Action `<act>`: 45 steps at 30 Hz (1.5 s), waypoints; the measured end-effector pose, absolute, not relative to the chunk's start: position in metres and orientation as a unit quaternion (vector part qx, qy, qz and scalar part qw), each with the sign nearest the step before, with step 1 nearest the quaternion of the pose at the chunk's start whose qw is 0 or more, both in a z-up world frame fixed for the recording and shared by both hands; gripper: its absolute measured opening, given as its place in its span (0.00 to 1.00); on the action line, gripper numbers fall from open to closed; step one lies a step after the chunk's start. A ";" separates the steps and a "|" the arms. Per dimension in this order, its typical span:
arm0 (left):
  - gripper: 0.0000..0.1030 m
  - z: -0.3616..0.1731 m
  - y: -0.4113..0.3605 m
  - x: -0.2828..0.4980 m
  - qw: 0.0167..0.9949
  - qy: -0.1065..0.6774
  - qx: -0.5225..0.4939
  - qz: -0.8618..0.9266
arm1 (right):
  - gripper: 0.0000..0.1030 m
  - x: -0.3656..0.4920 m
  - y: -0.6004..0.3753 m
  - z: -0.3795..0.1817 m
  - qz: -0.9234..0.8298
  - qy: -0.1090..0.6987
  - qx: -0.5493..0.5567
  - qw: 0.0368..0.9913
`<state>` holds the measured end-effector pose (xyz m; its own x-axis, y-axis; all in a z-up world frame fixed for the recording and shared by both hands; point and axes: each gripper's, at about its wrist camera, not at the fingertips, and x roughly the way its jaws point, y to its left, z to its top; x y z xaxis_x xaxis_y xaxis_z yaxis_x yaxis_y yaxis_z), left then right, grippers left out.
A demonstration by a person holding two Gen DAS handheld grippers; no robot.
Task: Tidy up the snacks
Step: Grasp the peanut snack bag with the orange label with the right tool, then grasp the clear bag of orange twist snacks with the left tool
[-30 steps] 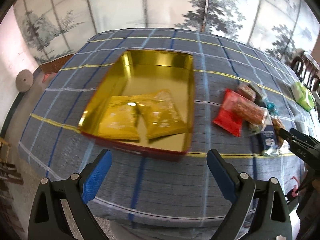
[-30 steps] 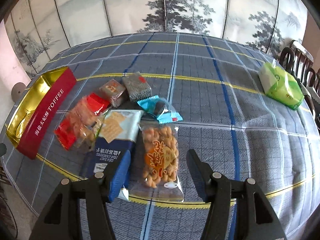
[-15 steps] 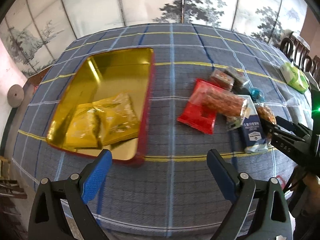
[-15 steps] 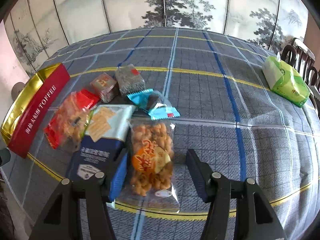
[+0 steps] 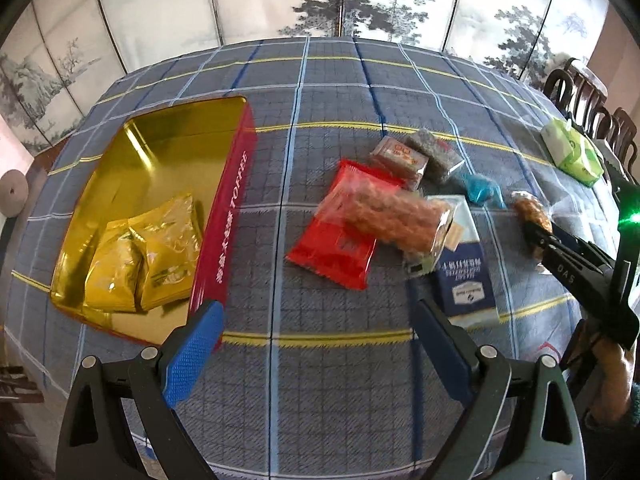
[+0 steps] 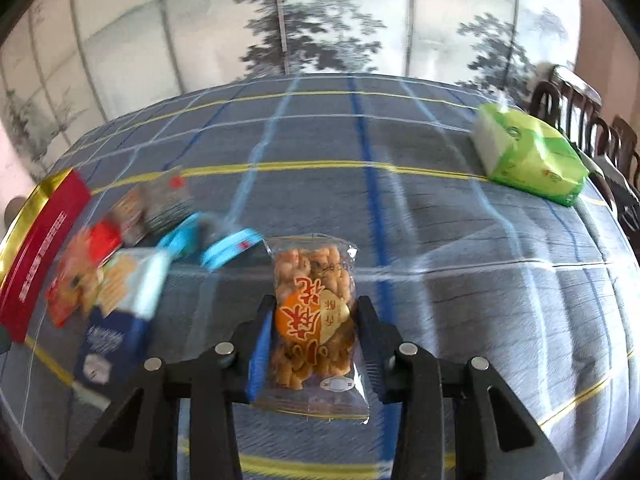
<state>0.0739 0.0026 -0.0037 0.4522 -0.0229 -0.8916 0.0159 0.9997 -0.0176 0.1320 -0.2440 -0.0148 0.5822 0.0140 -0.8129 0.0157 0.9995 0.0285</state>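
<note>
Toffee tin on tabletop, lid off, w/ two yellow packets inside. Right of tin: loose snack pile. Right claw closing, pinching clear cracker bag. Left claw spread, empty, just near of tin

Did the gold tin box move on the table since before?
No. The gold tin only slides left in the left wrist view because the camera swung. Its near corner sits on the same yellow stripe of the tablecloth.
</note>
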 end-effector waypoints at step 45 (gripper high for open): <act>0.34 -0.038 0.003 0.137 0.784 0.612 -0.093 -0.036 | 0.41 0.143 -0.260 -0.019 -0.008 0.449 0.021 0.893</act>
